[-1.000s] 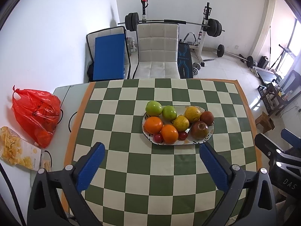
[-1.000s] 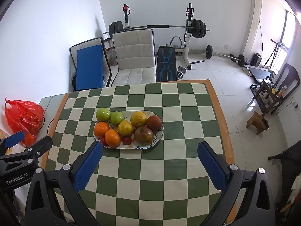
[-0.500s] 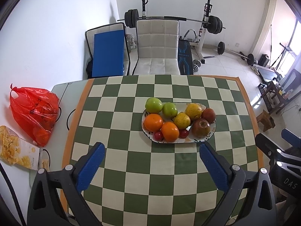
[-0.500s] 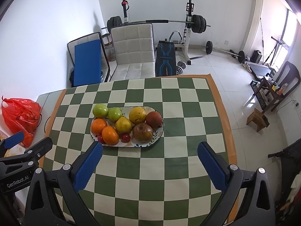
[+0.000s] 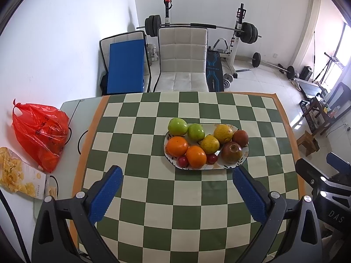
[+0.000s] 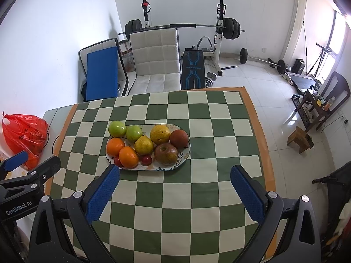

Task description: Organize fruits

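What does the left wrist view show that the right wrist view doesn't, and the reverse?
Left wrist only: the yellow snack box beside the red bag, and the right gripper at the frame's right edge.

Right wrist only: the left gripper at the frame's left edge, marked GenRobot.AI.

Both: the plate of fruit on the checkered cloth, the white chair, the weight bench. Both grippers are open and empty.

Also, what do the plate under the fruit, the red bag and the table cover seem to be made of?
The plate looks like glazed ceramic: white, glossy, with small painted leaves on the rim. The red bag is thin plastic film: wrinkled, shiny, half see-through, with knotted handles. The table cover is probably wipeable vinyl or oilcloth: it lies flat with a soft sheen, though printed cloth cannot be ruled out.
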